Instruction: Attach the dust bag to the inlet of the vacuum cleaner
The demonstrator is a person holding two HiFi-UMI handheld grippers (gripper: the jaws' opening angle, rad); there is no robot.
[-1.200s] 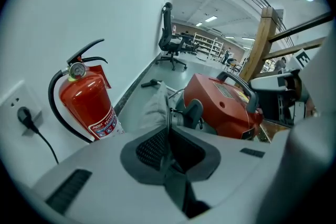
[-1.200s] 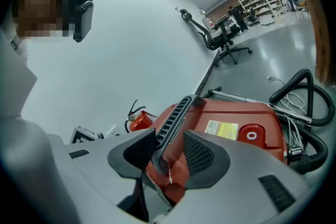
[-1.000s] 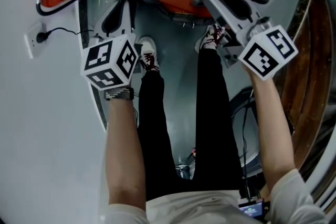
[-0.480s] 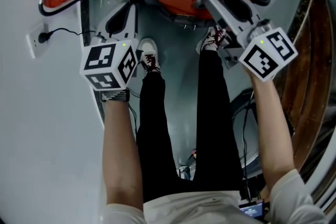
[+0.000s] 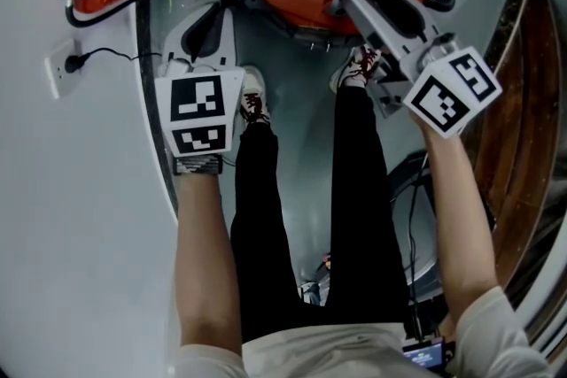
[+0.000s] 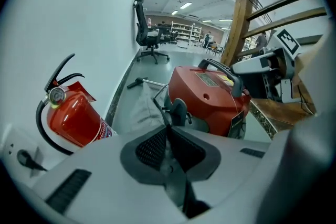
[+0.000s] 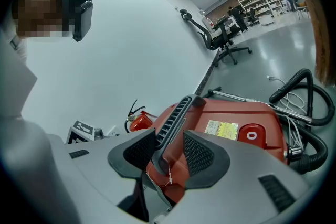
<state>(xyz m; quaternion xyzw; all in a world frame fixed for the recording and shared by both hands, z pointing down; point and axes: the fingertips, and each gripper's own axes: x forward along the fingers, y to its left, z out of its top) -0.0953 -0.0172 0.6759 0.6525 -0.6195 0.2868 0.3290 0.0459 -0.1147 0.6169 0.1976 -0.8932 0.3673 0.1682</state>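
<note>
**Slack pinch at the bag, vacuum cleaner only straddled**

The left gripper [image 6: 167,131] is pointing down at the floor with its jaws all but together. They have just been opening a little, and no view is showing whether a fold of the pale dust bag [image 6: 140,110] is caught at their tips. The bag is lying slumped on the floor just beyond them, beside the red vacuum cleaner [image 6: 210,97] and a dark fitting [image 6: 178,112], probably the inlet, and it is not looking seated there.

The right gripper [image 7: 169,140] is standing with its jaws apart around the black handle [image 7: 170,113], one pad touching and the other clear.

A loosening left pinch is risking a dropped collar. With the handle unclamped, a push at the inlet is likely to shove the machine away. Farther off, the fire extinguisher [image 6: 76,118] is leaning by the wall, near enough to be knocked.
</note>
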